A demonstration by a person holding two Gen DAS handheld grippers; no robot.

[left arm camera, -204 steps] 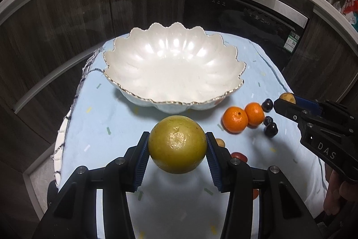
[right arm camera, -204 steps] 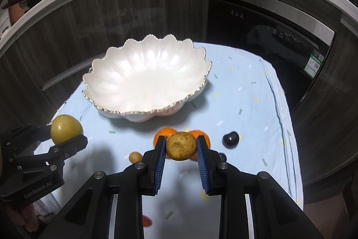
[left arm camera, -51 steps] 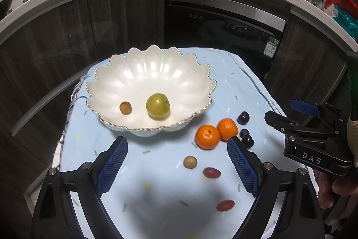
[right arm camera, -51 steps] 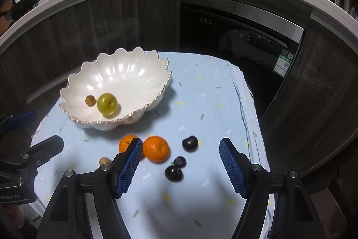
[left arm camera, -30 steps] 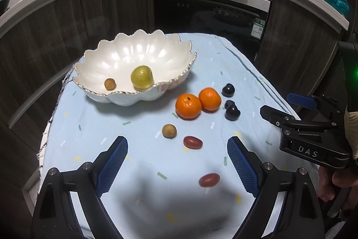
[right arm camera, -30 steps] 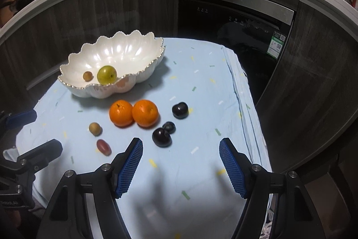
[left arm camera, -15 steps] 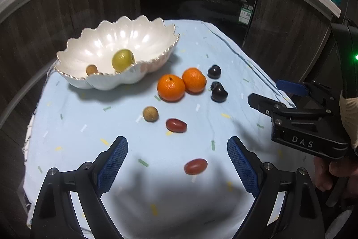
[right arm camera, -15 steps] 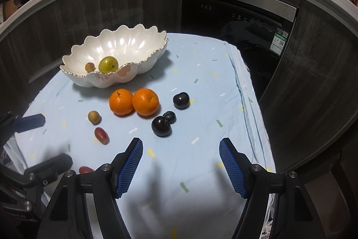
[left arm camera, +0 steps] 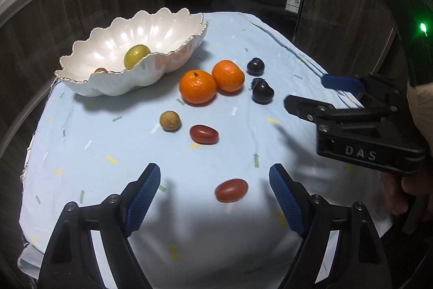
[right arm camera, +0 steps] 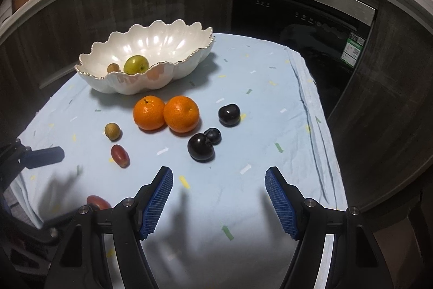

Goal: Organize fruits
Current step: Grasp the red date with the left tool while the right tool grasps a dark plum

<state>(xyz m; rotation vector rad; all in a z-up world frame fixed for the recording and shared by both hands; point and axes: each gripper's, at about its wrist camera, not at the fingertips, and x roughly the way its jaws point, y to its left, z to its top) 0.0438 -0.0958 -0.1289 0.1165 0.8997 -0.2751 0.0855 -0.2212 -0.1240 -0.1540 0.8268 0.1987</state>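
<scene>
Both our grippers have sunk toward the worktop's near edge: the left gripper [left arm camera: 213,197], empty, is closing around the nearest red fruit [left arm camera: 231,190], while the right gripper [right arm camera: 219,201] hangs open and empty short of the dark plums [right arm camera: 201,146], bound for the bowl [left arm camera: 108,84].

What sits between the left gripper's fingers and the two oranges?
In the left wrist view, two red oval fruits: one just ahead of the closing left gripper, another further on, before the two oranges.
</scene>
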